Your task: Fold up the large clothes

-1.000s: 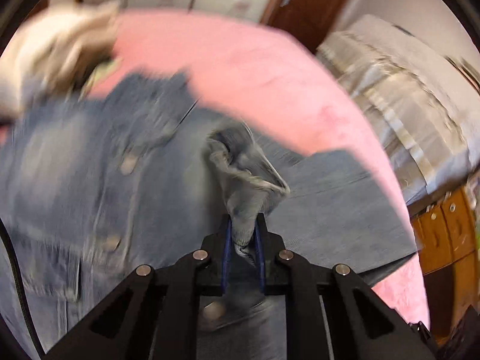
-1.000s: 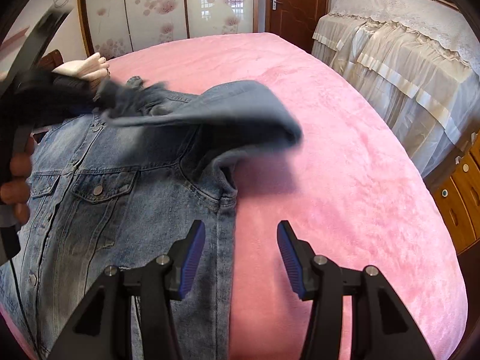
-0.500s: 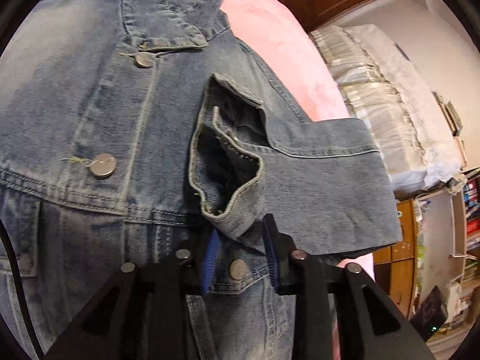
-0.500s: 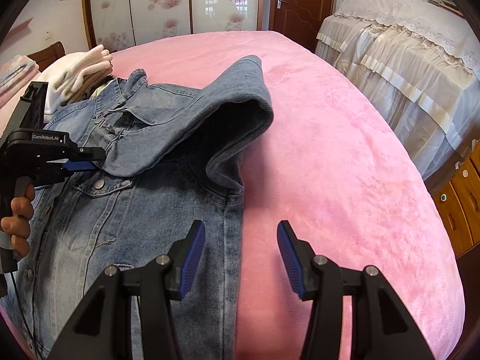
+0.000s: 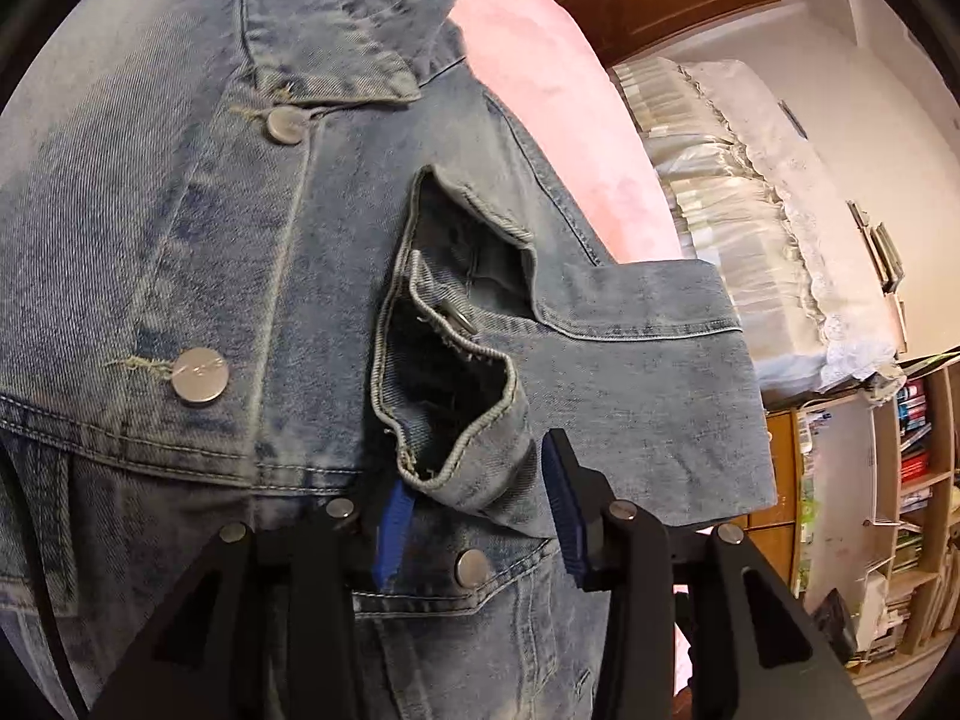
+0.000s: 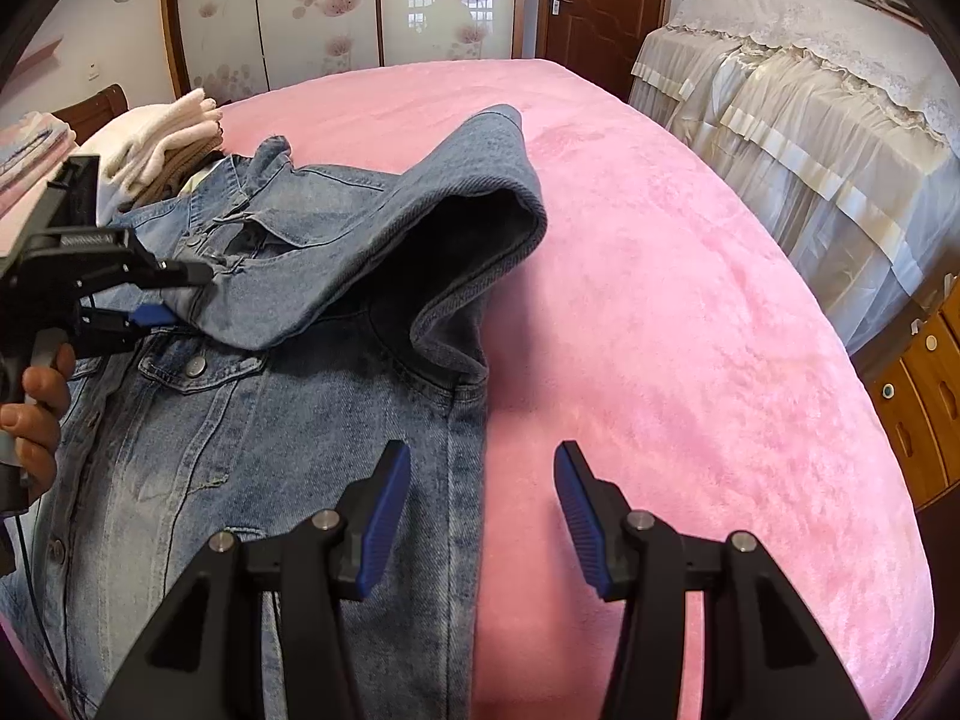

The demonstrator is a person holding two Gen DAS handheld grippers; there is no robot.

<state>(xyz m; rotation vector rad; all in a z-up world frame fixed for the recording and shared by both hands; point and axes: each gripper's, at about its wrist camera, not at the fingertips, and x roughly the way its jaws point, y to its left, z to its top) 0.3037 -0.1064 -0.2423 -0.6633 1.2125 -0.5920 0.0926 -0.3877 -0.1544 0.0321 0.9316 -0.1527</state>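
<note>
Carried across and lowered since a second ago, when it hung blurred in mid-air pinched in the left tongs, the sleeve of the denim jacket now lies folded over the jacket's chest, its cuff gaping toward the camera. The left tongs are opening: their blue pads stand either side of the cuff's lower edge, with the denim between them but no longer pinched. From the right wrist view the sleeve's long axis runs from the left tongs at the chest, rising rightward to a raised hump at the shoulder, where the fold has not settled flat. The right tongs hang open and empty above the jacket's side seam, one pad over denim, the other over the pink bedspread. The jacket lies face up on the bed, collar toward the far side near a stack of folded clothes, hem toward the viewer. The puffed shoulder sits straight ahead of the right tongs, well apart from the left; judging by that, the right hand looks better placed to press or tuck the fold, while the left must first back clear of the cuff.
</note>
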